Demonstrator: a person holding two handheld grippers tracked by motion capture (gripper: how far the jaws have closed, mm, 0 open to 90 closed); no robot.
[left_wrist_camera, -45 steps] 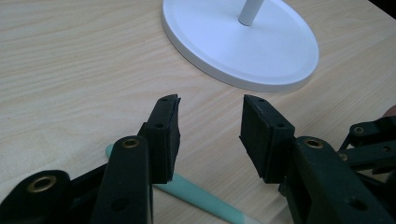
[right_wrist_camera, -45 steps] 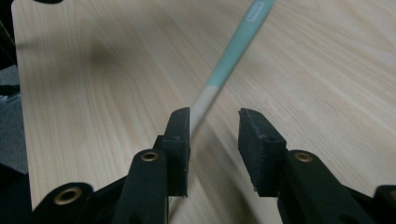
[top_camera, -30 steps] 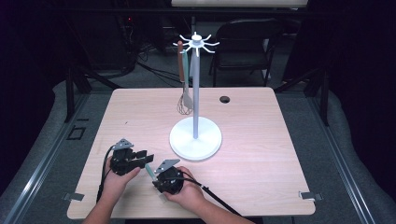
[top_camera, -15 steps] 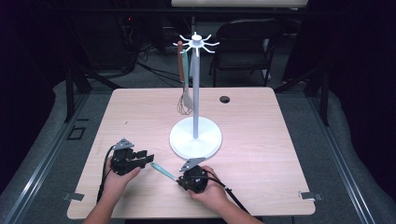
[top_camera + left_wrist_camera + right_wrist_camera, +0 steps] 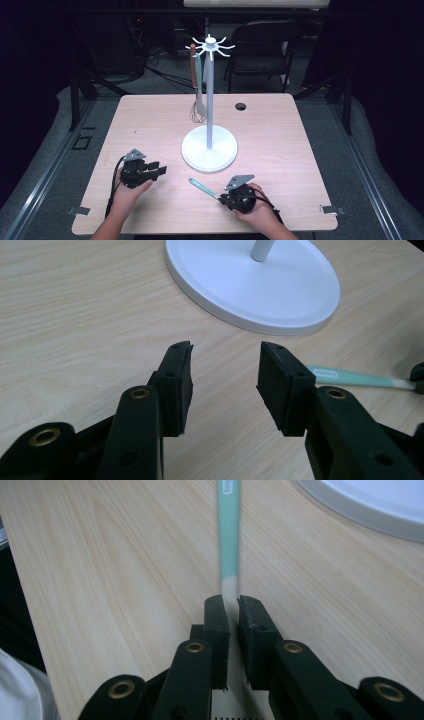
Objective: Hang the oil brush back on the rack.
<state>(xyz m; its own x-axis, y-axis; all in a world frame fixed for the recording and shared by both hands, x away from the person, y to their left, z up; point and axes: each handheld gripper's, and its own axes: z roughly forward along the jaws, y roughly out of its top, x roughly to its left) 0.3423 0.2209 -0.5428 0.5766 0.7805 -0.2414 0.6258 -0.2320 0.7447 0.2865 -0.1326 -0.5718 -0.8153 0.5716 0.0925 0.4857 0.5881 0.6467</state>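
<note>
Teal-handled utensil (image 5: 202, 187) lies low over the wooden table (image 5: 300, 150), just in front of the white stand base (image 5: 209, 148), its pale end clamped between the jaws of the right gripper (image 5: 223, 196). Left gripper (image 5: 159, 171) rests nearby on the table, jaws apart, holding nothing.

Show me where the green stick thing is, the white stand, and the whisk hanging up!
Green-handled utensil (image 5: 201, 186): high view, middle of its teal handle.
White stand (image 5: 208, 148): high view, on its round base.
Whisk (image 5: 196, 114): high view, on the wire loops at its bottom end.
</note>
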